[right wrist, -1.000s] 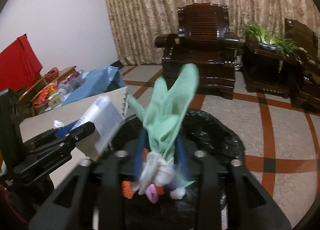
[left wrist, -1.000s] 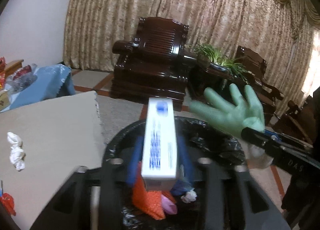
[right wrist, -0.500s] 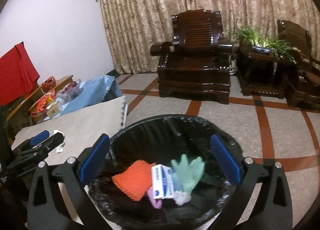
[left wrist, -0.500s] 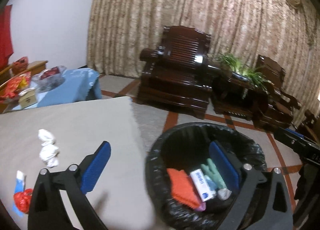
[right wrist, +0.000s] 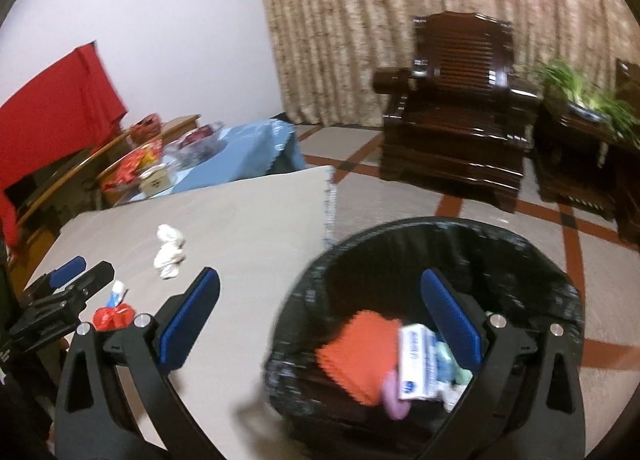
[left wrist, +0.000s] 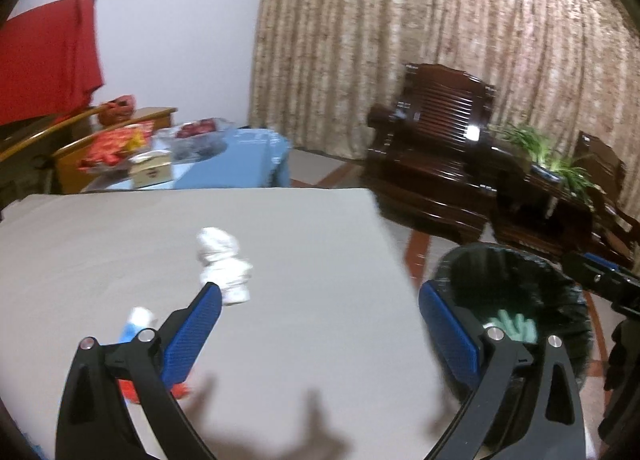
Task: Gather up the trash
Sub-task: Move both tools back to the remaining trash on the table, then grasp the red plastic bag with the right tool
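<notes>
Both grippers, left (left wrist: 320, 334) and right (right wrist: 320, 318), have fingers spread wide, nothing held. Next grab looks like the crumpled tissue (left wrist: 224, 264), just ahead of the left fingers on the table (left wrist: 320, 300).

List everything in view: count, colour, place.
crumpled tissue wad: 1, white, mid grey table
small wrapper: 1, red, table's near left
small tube-like item: 1, blue-white, beside the red wrapper
round bin with bag liner: 1, black, on floor right of table
textured cloth: 1, orange, in bin
rectangular carton: 1, white-blue, in bin
rubber glove: 1, green, in bin
small rounded item: 1, pink, in bin
carved wooden armchair: 1, dark brown, by curtain
left claw: open, empty, over table
right claw: open, empty, over bin edge
</notes>
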Demonstrator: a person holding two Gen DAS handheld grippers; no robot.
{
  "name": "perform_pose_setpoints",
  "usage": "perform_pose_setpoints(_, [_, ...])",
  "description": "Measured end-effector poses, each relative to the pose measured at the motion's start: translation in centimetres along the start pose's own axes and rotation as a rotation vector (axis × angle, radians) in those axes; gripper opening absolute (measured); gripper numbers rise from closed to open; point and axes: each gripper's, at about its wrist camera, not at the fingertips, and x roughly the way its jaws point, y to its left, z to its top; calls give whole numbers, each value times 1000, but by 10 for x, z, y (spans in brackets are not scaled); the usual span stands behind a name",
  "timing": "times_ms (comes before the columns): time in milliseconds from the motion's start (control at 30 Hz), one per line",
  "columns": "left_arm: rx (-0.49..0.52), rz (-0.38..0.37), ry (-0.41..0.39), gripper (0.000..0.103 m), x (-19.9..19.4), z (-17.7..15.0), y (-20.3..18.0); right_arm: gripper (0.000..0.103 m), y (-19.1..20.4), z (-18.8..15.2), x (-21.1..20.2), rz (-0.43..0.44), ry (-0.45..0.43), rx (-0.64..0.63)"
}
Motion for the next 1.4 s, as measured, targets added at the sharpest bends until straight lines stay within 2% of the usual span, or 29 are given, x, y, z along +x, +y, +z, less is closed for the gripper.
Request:
perform_pose_setpoints(267, [-64, 116, -2, 97, -16, -12, 82, 98, 69, 4, 33, 102, 21, -77])
perform_pose_setpoints(467, [-117, 169, -10, 97, -25, -24, 136, 98, 122, 1, 54, 157, 18, -142])
perform_pose_setpoints(667, [-135, 215, 7, 97, -27, -35, 185, 98, 177, -12, 83, 248, 63, -165])
perform_pose_setpoints(1067, [-157, 244, 76, 97, -20, -63, 253, 98, 264, -59, 131, 296, 165, -243])
perform_pose_setpoints(1400, [-192, 258, 112, 97, -12, -78, 283, 98, 312, -81, 153, 340, 239, -307])
